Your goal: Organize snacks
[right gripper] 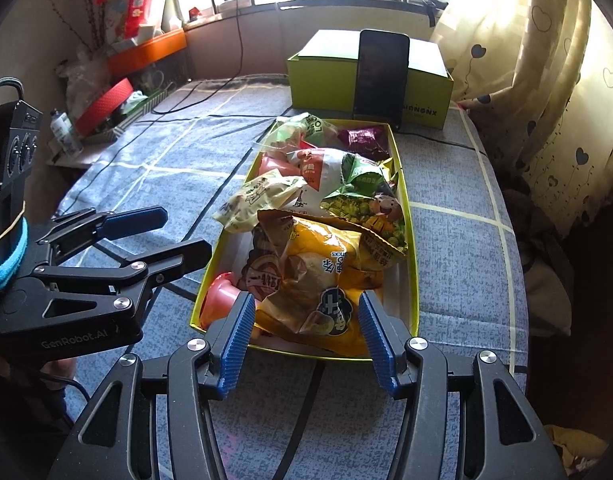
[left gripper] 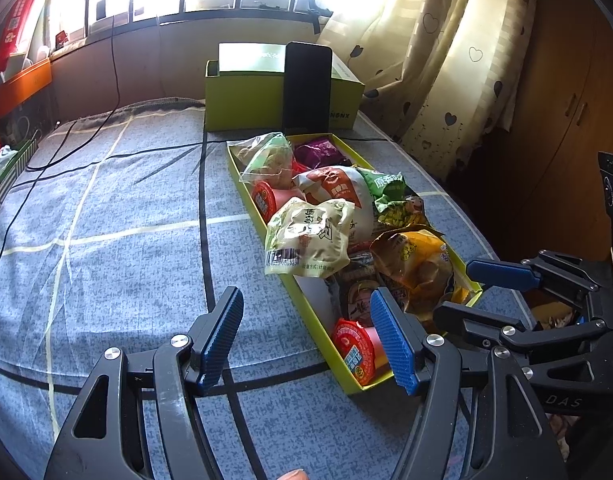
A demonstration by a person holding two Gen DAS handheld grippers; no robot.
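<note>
Left gripper (left gripper: 310,340): jaws wide open, holding nothing, above the bed just beside the tray's near left corner.
Right gripper (right gripper: 304,344): jaws wide open, holding nothing, at the tray's near end, with the yellow bag showing between its fingers.
Tray (right gripper: 411,240): long green box, full of snacks, on the bed near its right edge.
Yellow bag (right gripper: 326,280): crinkly, at the near end of the tray, on top of other packs.
Red cup (left gripper: 356,350): lies on its side in the tray's near left corner.
Pale bag (left gripper: 310,236): hangs over the tray's left wall.
Green pea bag (right gripper: 366,204): by the right wall, behind the yellow bag.
Purple pack (right gripper: 364,138): at the far end of the tray.
Green box (right gripper: 322,84): at the far edge of the bed, behind the tray.
Phone (right gripper: 380,76): stands up against the green box.
Bed (left gripper: 126,220): blue cover with lines.
</note>
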